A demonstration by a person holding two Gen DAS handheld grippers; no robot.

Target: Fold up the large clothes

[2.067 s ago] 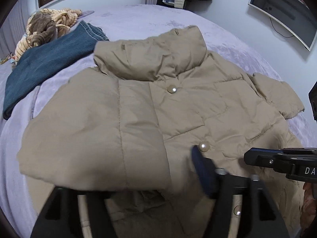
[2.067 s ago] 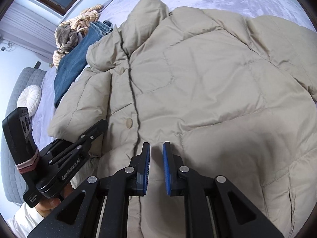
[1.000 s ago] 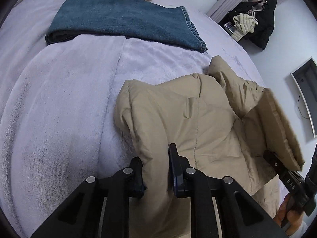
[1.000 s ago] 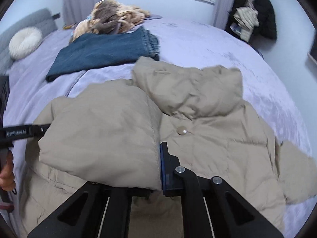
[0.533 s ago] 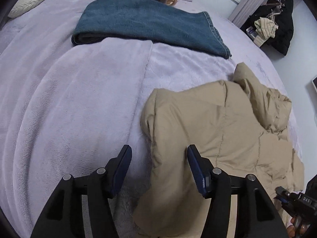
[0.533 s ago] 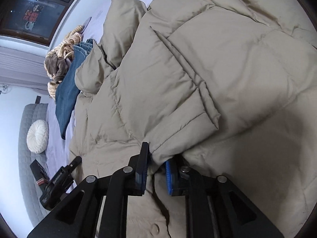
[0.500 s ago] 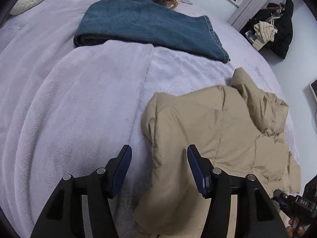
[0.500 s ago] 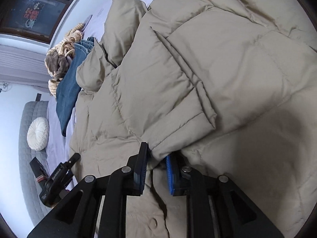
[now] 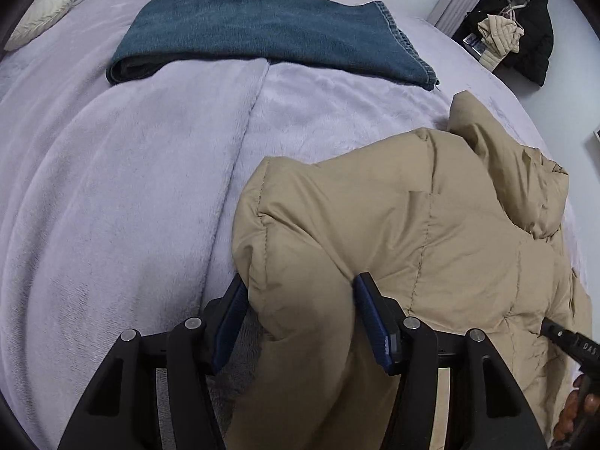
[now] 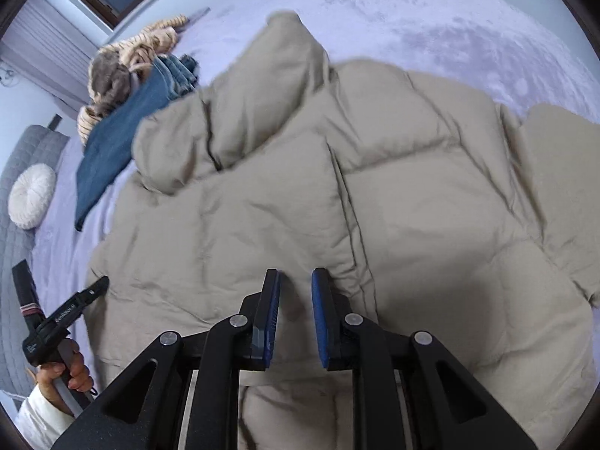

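The left gripper [image 9: 300,318] is opening, a fold of the puffy beige quilted jacket [image 9: 431,243] bulging between its jaws. The right gripper [image 10: 296,311] is closing above it, gripping nothing.

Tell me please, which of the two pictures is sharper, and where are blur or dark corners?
Left wrist view: sharp; the beige puffer jacket and folded jeans show crisp seams. Right wrist view: jacket collar is smeared by motion blur. Both views: fisheye bending, black corners, soft even light, no glare.
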